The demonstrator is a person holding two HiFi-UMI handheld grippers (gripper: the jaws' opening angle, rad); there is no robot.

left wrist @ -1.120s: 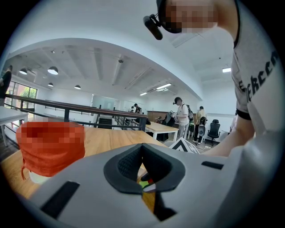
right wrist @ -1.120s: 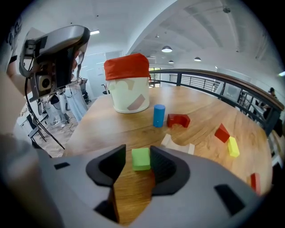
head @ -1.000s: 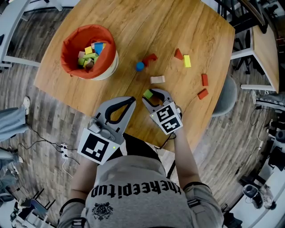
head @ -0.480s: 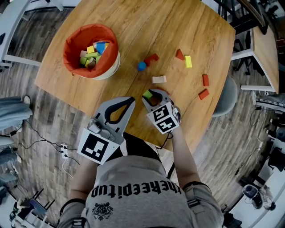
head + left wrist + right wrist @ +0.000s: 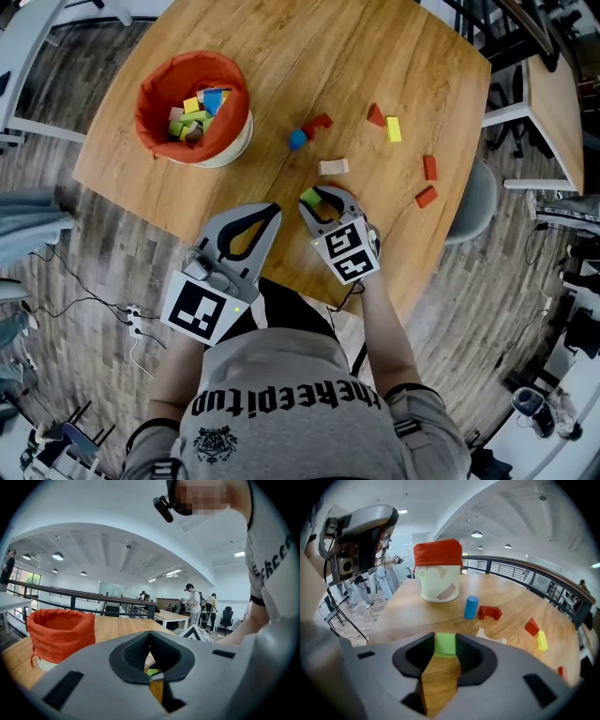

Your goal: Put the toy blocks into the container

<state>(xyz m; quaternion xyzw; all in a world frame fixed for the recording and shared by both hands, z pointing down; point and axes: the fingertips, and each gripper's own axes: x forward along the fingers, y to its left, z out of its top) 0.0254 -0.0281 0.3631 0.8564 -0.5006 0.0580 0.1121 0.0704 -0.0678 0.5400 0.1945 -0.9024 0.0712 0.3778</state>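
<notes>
**At the near edge of the light wooden counter, a green block in the right fingers**

Across the chest of the person's grey T-shirt runs black block lettering, upside down in the head view. It looks like "thekeepitup" (I would not swear to every letter). Each gripper's cube carries black-and-white square markers and no readable words.

The right gripper points down at the counter, and its fingers have just been closing. Between their dark ribbed pads sits the lime-green rectangular toy block, smooth, matte and plain-faced. Both pads meet its sides while it rests on the wood. The left gripper hangs just beside the right one with its fingers closed, tip against tip.

The white bucket lined with orange cloth stands well apart, at the counter's far left, with yellow, green and blue blocks already inside.

Loose on the wood between bucket and right edge lie:
- a blue cylinder, next to a red arch block
- a pale unpainted block
- a red wedge, beside a yellow bar
- two small red blocks near the right edge
</notes>
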